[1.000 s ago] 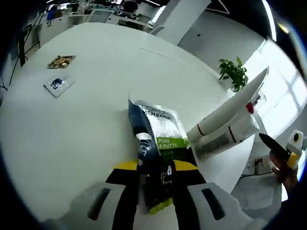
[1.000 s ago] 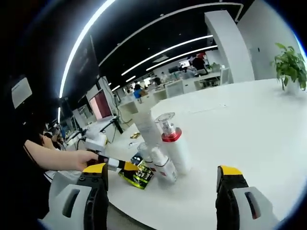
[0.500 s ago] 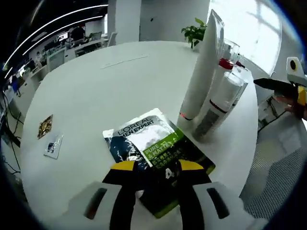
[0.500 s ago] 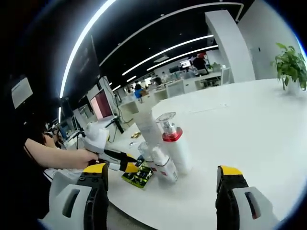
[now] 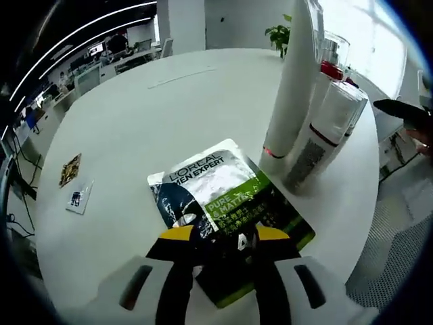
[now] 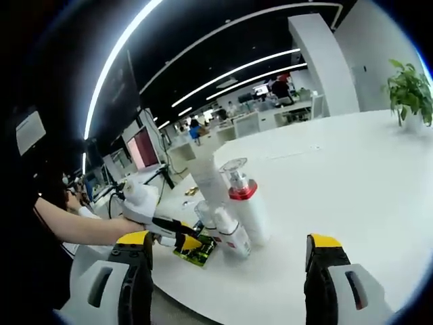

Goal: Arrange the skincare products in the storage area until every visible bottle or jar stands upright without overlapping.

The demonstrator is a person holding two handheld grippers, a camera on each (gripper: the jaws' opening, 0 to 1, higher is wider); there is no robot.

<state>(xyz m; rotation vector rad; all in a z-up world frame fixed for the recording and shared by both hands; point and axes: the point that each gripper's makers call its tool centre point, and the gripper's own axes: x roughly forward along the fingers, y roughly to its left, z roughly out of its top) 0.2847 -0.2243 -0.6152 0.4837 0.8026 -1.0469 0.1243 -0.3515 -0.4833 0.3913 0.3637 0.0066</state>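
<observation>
Over the last second the sachet point(image 5: 223, 217) in the left gripper point(image 5: 218, 238) has gone from hanging tilted in the air to lying flat on the white table point(image 5: 149, 122), printed face up, beside the standing products. The left jaws are still clamped on its near, dark-green end. My reading is that the packet has been set down clear of the bottles, so nothing overlaps them, and letting go looks like the step left.

Going left to right in the left gripper view: 2 small flat packets point(image 5: 74, 183) lie well apart near the far left of the table, then the sachet, then a tall white tube point(image 5: 292, 88) standing on its cap with a red-collared pump bottle point(image 5: 331, 101) and a smaller white bottle point(image 5: 312, 139) touching or nearly touching it. All 3 stand upright.

In the right gripper view the person's hand point(image 6: 139, 203) reaches in from the left with that gripper over the green sachet, the cluster rises just to its right, and the right gripper point(image 6: 226, 271) hangs back with its jaws wide apart, holding nothing. A potted plant point(image 6: 409, 91) stands far off at the table's edge.

The sachet's corner lies close to the small bottle's base, so a careless pull-away could nudge it
</observation>
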